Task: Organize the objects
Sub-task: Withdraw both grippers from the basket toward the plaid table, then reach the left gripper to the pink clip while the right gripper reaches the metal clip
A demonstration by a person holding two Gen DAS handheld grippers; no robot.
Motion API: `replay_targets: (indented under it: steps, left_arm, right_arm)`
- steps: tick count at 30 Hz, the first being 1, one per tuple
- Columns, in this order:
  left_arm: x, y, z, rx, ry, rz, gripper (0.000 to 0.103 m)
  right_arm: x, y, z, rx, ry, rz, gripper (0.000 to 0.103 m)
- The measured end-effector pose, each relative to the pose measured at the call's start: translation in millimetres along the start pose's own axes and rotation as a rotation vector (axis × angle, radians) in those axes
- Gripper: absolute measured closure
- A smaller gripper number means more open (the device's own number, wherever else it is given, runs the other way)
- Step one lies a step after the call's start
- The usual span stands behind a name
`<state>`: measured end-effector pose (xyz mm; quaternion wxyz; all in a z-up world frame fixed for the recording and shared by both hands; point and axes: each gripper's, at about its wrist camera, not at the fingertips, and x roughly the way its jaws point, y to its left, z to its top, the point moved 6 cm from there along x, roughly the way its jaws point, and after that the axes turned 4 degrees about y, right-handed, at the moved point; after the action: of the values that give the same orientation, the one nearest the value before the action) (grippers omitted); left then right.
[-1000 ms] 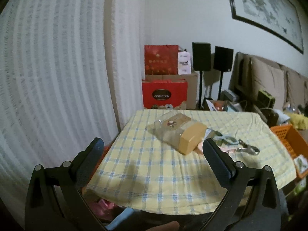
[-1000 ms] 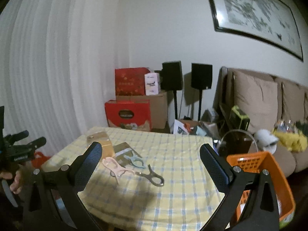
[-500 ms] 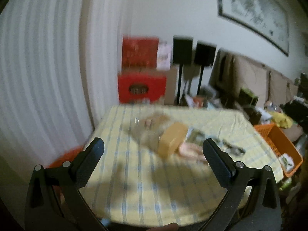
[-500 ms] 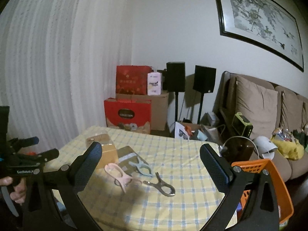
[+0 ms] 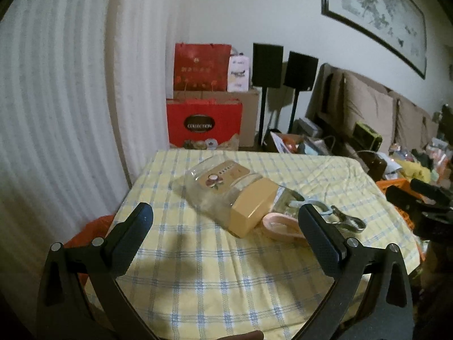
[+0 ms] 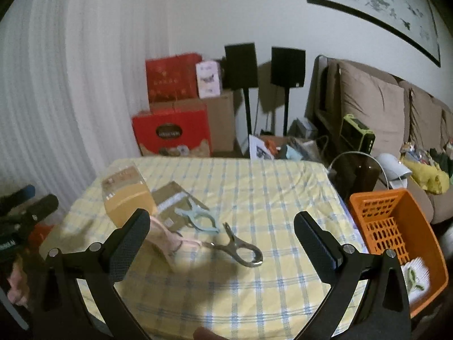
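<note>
Approach step: both tongs, left and right, released and empty; next, grasp metal clip beside jar.

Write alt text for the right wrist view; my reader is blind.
An open right gripper hovers over a yellow checked tablecloth holding a metal clip, blue clip, pink clip and a jar lying on its side. An orange basket sits right.
</note>
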<state>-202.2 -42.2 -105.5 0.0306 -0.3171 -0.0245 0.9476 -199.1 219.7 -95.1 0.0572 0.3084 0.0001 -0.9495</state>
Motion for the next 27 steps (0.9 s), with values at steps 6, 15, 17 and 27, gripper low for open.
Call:
replay_targets:
  steps: [6, 15, 17, 27]
  left_arm:
    - [22, 9, -1, -0.01, 0.048, 0.014, 0.001]
    - [57, 47, -34, -0.085, 0.247, 0.081, 0.001]
    - [58, 46, -44, -0.054, 0.265, 0.052, 0.001]
    - [66, 11, -52, 0.1, 0.298, 0.03, 0.001]
  right_arm:
    - [18, -4, 1, 0.01, 0.034, -0.019, 0.001]
    - [39, -80, -4, 0.22, 0.123, -0.083, 0.001]
    - [47, -85, -12, 0.211, 0.159, -0.088, 0.001]
    - [94, -43, -44, -0.046, 0.319, -0.056, 0.002]
